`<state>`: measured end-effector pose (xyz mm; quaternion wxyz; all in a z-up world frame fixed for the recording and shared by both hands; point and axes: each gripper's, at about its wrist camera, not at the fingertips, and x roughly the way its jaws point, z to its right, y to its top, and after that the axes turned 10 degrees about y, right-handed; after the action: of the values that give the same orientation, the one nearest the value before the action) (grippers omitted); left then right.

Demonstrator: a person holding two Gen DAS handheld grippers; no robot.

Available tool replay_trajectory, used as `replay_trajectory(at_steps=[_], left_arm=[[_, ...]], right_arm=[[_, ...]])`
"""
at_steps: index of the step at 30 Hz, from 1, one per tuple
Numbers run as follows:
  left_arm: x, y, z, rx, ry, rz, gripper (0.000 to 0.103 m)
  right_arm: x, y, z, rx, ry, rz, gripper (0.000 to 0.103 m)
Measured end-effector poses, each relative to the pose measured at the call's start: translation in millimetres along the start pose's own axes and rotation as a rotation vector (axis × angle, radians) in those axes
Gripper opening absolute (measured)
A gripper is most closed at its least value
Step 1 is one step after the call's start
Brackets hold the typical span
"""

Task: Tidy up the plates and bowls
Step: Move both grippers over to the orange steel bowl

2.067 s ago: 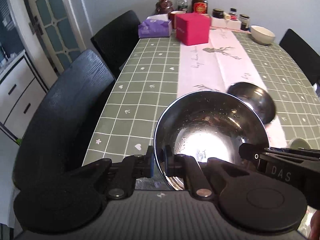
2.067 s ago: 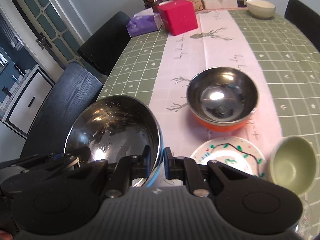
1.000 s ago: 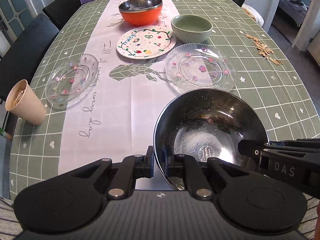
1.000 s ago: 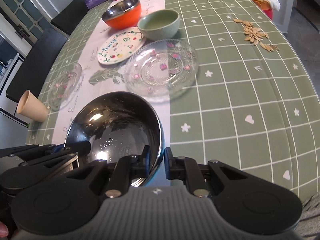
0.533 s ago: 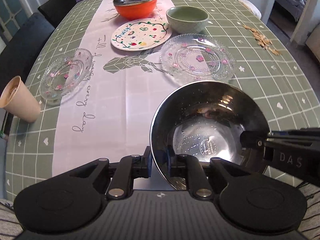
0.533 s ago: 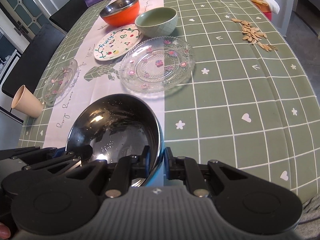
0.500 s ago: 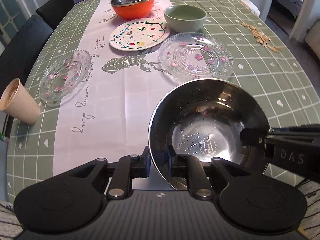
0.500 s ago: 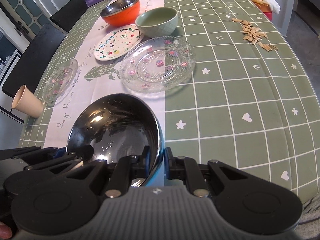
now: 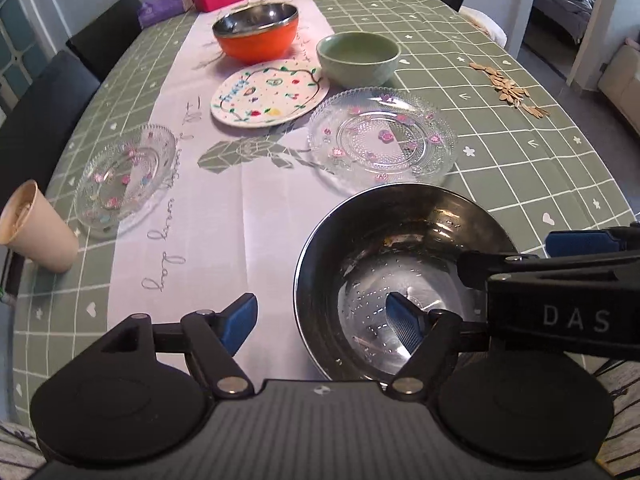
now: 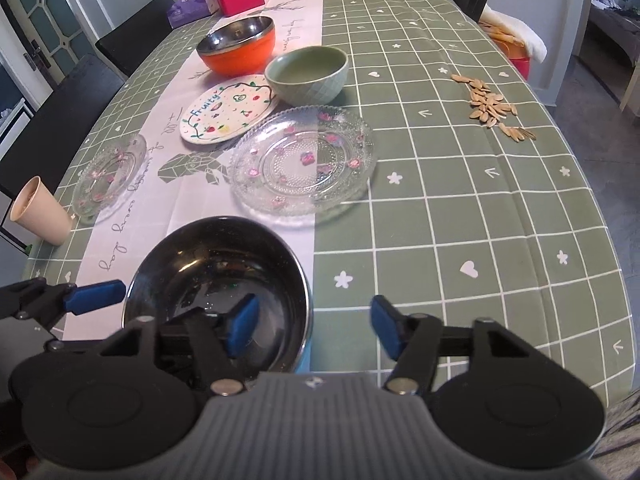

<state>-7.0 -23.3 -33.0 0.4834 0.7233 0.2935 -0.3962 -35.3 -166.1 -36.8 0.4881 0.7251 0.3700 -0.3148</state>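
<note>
1. steel bowl sits on the table at the near edge, half on the white runner, just in front of the big glass plate.
2. my left gripper has just been opening; its jaws straddle the bowl's left rim, pads off it.
3. my right gripper has just been opening too; its jaws straddle the right rim, not pressing.
4. beyond: fruit-print plate, green bowl, orange bowl.
5. left side: small glass plate, paper cup near the table edge.
6. right side: scattered seeds, well apart from the dishes.
</note>
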Motion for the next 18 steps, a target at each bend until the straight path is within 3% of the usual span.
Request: replay_trajectory(at_steps=[3,8,18], left_arm=[[-3.0,-1.3,-7.7,-0.030,-0.034,0.026,0.086],[-9.8,4.6,-20.2,-0.068,-0.082,0.038,0.086],[-28.6,29.2,-30.8,-0.022,-0.043,0.106,0.086]], right_arm=[[0.8,4.2,4.9,0.000,0.010,-0.018,0.086],[-4.2,8.8,12.2,0.015,0.019,0.007,0.092],[-9.6,30.2,13.5,0.026,0.063,0.035,0.093]])
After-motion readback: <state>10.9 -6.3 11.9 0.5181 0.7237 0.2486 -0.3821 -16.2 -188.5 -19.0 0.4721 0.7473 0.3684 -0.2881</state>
